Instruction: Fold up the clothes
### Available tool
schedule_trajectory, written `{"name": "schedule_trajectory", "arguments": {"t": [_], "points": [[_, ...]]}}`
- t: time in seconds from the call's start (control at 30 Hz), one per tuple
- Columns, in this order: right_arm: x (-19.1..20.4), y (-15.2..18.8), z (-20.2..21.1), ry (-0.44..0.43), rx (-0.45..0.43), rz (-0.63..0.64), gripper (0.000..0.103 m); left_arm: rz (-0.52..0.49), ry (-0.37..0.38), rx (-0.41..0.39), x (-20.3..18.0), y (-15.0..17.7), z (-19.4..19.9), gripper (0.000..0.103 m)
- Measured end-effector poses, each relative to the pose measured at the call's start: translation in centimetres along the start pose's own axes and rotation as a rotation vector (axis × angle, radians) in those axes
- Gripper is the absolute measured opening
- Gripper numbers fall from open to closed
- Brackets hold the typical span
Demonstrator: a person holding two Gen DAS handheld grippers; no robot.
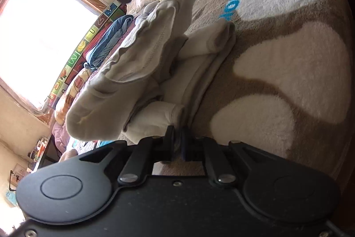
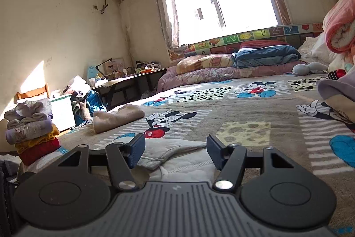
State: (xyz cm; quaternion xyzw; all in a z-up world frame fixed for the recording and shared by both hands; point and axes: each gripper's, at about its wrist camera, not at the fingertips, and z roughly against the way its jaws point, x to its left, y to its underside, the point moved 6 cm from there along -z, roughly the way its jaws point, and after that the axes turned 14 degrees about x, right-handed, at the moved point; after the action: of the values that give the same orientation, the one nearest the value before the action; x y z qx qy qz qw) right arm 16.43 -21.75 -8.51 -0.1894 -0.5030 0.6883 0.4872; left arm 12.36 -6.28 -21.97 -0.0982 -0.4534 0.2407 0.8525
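Left claw [image 1: 177,143] pinches grey garment [image 1: 133,63]; pile [image 2: 31,126] near.

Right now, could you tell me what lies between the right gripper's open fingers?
In the right wrist view, the right gripper stands open over a light grey garment; its folded hem lies between the fingers.

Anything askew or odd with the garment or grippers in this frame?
Nothing damaged. The left gripper is shut on the grey garment, which hangs bunched and half-folded over the blanket. The right gripper is open above grey fabric, holding nothing.
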Motion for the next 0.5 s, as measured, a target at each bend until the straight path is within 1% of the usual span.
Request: {"name": "schedule_trajectory", "arguments": {"t": [0.07, 0.1, 0.17, 0.2, 0.27, 0.3, 0.37, 0.4, 0.43, 0.5], "points": [[0.1, 0.3, -0.6, -0.001, 0.027, -0.003, 0.061, 0.014, 0.013, -0.004, 0.2, 0.2, 0.3, 0.004], [0.2, 0.4, -0.9, -0.001, 0.041, -0.004, 0.059, 0.023, 0.023, -0.007, 0.4, 0.4, 0.5, 0.010], [0.3, 0.7, -1.4, -0.002, 0.068, -0.007, 0.060, 0.089, 0.096, -0.029, 1.9, 1.0, 1.9, 0.020], [0.4, 0.8, -1.7, -0.003, 0.082, -0.009, 0.060, 0.144, 0.124, -0.044, 3.1, 1.5, 2.4, 0.022], [0.5, 1.1, -2.3, -0.004, 0.109, -0.012, 0.060, 0.255, 0.181, -0.075, 5.4, 2.3, 3.4, 0.022], [0.6, 1.3, -2.6, -0.004, 0.123, -0.013, 0.060, 0.306, 0.197, -0.080, 6.3, 2.7, 3.4, 0.022], [0.7, 1.5, -3.1, -0.005, 0.150, -0.016, 0.060, 0.409, 0.210, -0.070, 7.9, 3.4, 3.1, 0.021], [0.7, 1.6, -3.3, -0.006, 0.161, -0.019, 0.060, 0.440, 0.230, -0.068, 8.3, 3.6, 3.0, 0.021], [0.6, 1.4, -3.2, -0.008, 0.157, -0.024, 0.060, 0.468, 0.256, -0.073, 8.6, 3.8, 3.0, 0.020], [0.4, 1.0, -3.2, -0.015, 0.148, -0.037, 0.060, 0.552, 0.298, -0.085, 9.4, 3.8, 2.8, 0.015]]}}
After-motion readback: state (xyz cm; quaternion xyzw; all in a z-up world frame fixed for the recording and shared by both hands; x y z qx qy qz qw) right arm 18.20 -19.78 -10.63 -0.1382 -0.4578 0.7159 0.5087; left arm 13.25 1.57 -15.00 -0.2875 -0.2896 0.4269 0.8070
